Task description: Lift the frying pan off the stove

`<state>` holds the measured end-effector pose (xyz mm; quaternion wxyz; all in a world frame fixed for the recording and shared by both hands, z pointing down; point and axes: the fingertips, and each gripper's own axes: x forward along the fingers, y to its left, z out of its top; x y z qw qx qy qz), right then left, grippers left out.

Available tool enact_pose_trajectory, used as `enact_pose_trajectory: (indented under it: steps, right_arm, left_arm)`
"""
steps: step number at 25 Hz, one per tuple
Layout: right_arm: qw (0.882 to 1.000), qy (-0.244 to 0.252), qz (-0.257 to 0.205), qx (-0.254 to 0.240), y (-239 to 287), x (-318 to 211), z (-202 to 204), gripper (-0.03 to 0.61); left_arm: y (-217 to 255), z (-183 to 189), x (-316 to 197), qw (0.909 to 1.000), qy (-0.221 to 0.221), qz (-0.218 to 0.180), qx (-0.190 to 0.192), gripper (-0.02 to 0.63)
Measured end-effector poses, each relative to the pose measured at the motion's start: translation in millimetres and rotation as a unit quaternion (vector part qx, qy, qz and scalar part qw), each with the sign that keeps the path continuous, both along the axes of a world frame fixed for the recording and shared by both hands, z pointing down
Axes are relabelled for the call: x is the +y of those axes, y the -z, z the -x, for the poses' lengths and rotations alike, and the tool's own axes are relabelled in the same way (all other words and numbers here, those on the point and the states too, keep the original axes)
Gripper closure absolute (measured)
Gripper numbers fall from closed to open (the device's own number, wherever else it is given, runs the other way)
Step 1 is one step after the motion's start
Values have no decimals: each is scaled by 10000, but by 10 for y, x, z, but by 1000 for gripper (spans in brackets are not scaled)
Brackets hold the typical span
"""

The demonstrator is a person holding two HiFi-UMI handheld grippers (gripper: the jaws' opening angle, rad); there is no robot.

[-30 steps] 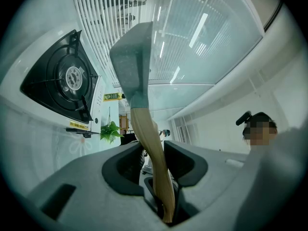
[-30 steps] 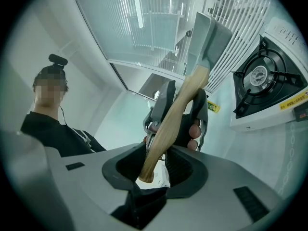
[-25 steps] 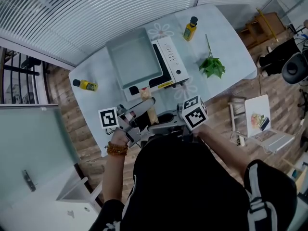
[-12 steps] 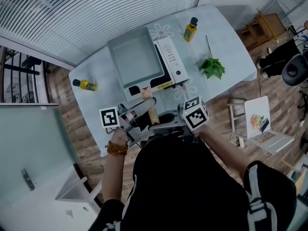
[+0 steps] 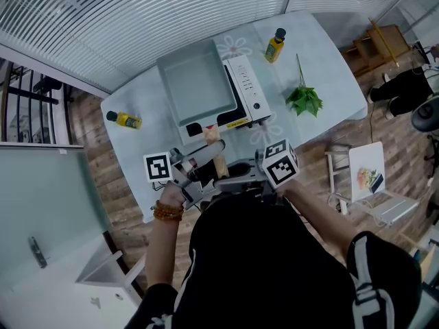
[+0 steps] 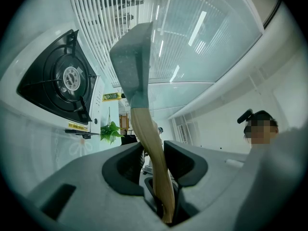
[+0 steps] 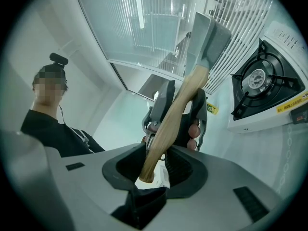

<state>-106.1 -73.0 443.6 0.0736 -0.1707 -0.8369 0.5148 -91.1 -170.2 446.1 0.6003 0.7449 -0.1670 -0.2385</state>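
Noted grey square pan [image 5: 195, 81] up in the air, clear of the stove [image 5: 247, 94]; in head view, overlapping the stove's left part. In both gripper views, saw it raised high and tilted, with the burner [image 6: 71, 76] uncovered off to one side.

Found left gripper [image 6: 158, 159] clamped narrow on the wooden handle [image 6: 143, 124], partway along, nearer the pan. Found right gripper [image 7: 156, 165] closed on the handle too, at its butt end, just behind the left one. Logged handle rising out of both sets of jaws toward the pan.

Saw stove sitting on pale table [image 5: 329, 74]. Also logged: yellow bottle [image 5: 275, 44] beyond stove, second bottle [image 5: 125, 120] near the table's left edge, greens [image 5: 304, 100] right of stove, all apart from pan.
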Motion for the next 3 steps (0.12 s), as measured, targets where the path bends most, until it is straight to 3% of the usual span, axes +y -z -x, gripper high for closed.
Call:
enact_pose_trajectory:
  steps: [3]
  right_arm:
    - [10000,15,0,2,-8,9,-1,466]
  left_arm:
    - [-7,-1,7,10000,-3,6,-5,479]
